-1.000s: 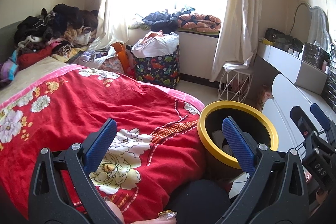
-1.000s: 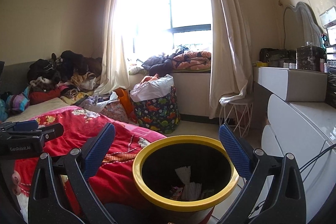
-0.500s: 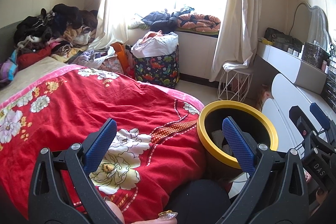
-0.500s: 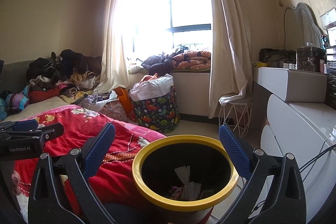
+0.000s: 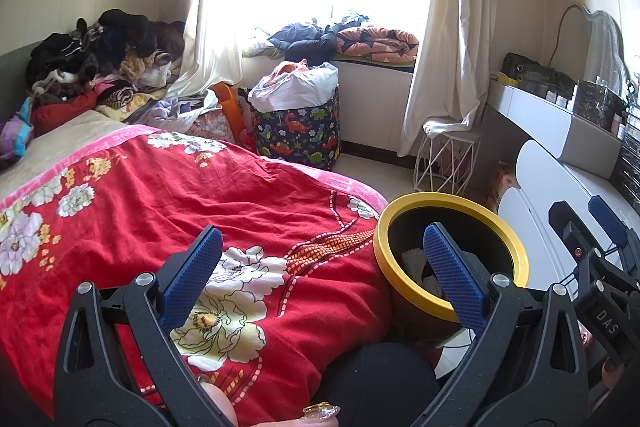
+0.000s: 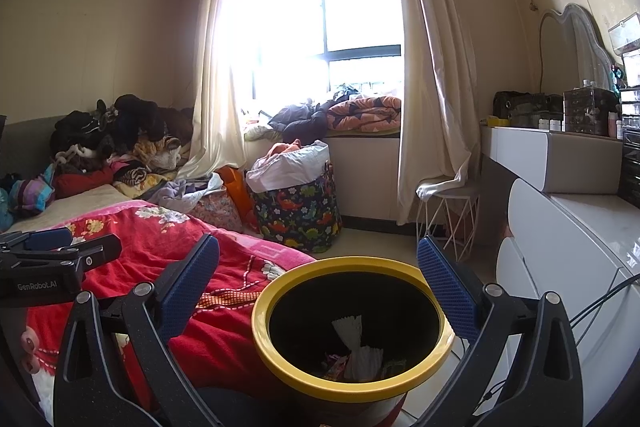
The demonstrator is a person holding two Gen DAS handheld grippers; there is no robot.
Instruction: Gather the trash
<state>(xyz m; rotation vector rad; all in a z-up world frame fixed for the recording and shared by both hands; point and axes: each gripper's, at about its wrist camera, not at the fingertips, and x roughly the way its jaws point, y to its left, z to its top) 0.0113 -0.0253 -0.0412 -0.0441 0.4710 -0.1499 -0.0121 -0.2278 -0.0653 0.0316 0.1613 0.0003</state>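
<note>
Over on the left, a heap of dark and patterned clothes (image 5: pixel 96 63) piles against the wall, individual pieces impossible to separate. Next, the red floral quilt (image 5: pixel 168 211) fills the bed. Above it hangs the left gripper (image 5: pixel 320 275), blue pads spread wide, holding nothing. Beside the bed stands the yellow-rimmed black trash bin (image 6: pixel 352 383), white crumpled paper (image 6: pixel 358 351) at its bottom, other scraps too dim to identify. Framing it, the right gripper (image 6: pixel 318 285) gapes wide, empty, bin base cut off.
</note>
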